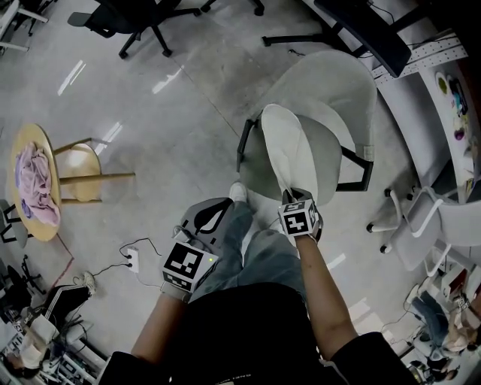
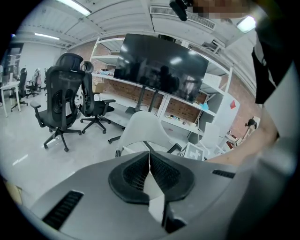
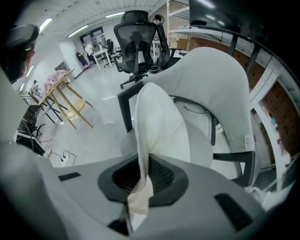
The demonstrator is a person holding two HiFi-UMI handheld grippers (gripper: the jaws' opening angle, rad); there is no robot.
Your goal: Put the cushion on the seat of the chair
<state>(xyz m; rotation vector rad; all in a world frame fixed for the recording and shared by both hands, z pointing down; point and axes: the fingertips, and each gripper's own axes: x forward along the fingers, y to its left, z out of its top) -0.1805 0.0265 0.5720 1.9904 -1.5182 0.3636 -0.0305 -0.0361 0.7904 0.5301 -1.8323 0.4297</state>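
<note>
Now the right gripper point(image 1: 295, 197), mid-frame, pinches the white cushion point(image 1: 289, 147) by its lower edge, upright over the grey chair point(image 1: 342, 94) seat. The left gripper point(image 1: 210, 216), lower left, is closed and empty.

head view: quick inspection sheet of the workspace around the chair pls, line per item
surface: pale glossy floor; the grey chair stands on it.
job's things: white cushion held on edge over the chair's seat, not lying flat.
clutter: pink cloth heaped on a round wooden table at the left.
grippers: right hand-held gripper shut on the cushion's near edge; left hand-held gripper shut, nothing between its jaws, away from the cushion.
cables: white power strip with a cable on the floor near the person's left side.
surroundings: black office chairs behind; white chairs at the right.
</note>
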